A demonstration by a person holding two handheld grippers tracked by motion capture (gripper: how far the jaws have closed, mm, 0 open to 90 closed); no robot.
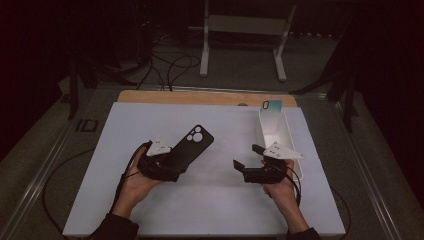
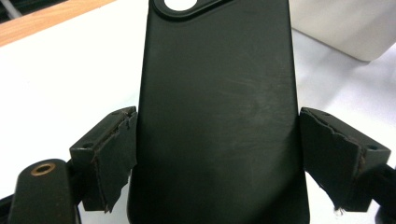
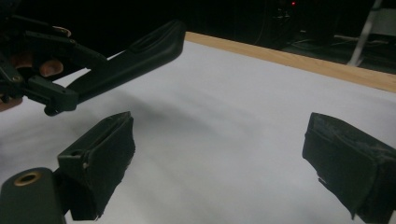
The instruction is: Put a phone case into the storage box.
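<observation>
Nearest the person, both hands come in low over the white tabletop point(image 1: 210, 200), each carrying a tool. The left gripper point(image 1: 167, 165) has its fingers point(image 2: 112, 154) pinching the black phone case point(image 1: 187, 147) across its width near the bottom end, camera cutouts pointing away; from the right gripper view the case looks lifted off the surface and tilted upward, though how high is hard to judge. Across from it, the right gripper point(image 1: 247, 157) hangs with its fingers point(image 3: 100, 161) spread wide and nothing between them, aimed toward the case. Farther back sits a white bin point(image 1: 280, 131) at the right side, with what looks like a pale phone or card point(image 1: 272, 106) leaning at its far end. Here's the worry: the case is held only at one end, so it could pivot or slip from those worn pads if the hand swings. A hurried grab from the right could also knock it loose.
</observation>
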